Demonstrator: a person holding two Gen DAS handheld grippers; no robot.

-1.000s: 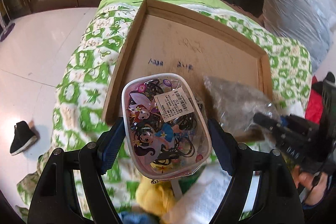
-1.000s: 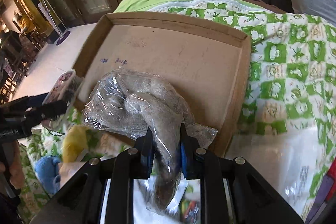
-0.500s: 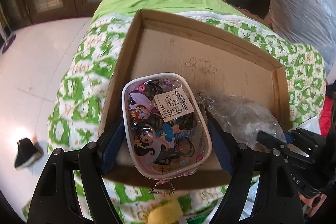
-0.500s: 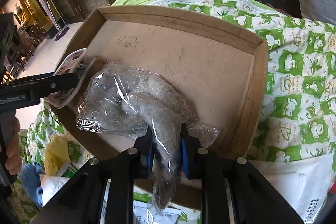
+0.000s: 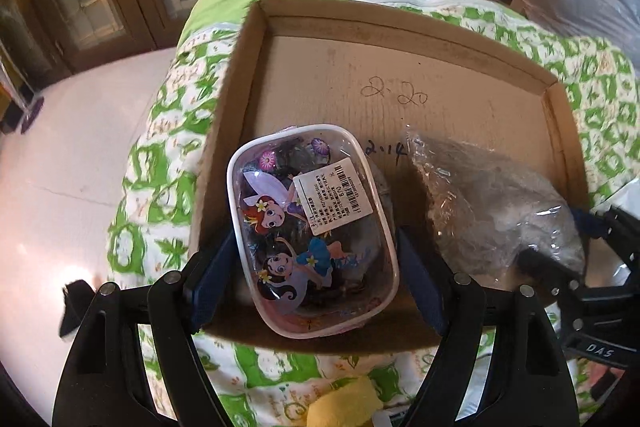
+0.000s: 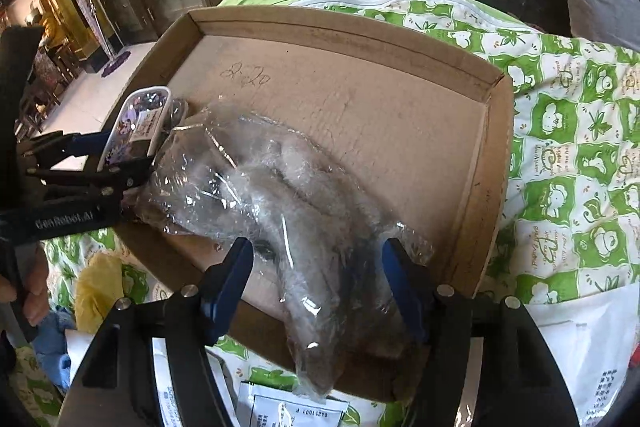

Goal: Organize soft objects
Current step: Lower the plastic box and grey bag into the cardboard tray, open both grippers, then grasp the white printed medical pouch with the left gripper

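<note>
A shallow cardboard tray (image 5: 400,75) is sitting on a green-and-white patterned quilt (image 5: 160,163), filling the middle of both views. In the left wrist view, the left gripper (image 5: 312,259) is reaching in from the bottom of the frame, its blue-padded jaws pressing against both sides of a clear pouch (image 5: 310,227) printed with cartoon fairies and carrying a white barcode label. The pouch is lying low and center in the frame, over the tray's near left corner, with its lower end overlapping the tray's near edge. In the right wrist view, the right gripper (image 6: 328,287) is coming in from the bottom, its jaws standing apart on either side of a crinkled clear plastic bag (image 6: 280,195) holding something grey and fuzzy. The bag is resting on the tray floor, running from the center-left of the frame down over the tray's near edge, and neither pad is visibly pinching it. The pouch and bag are lying just beside each other. A yellow soft item (image 5: 344,403) is peeking in at the bottom of the left view.
</note>
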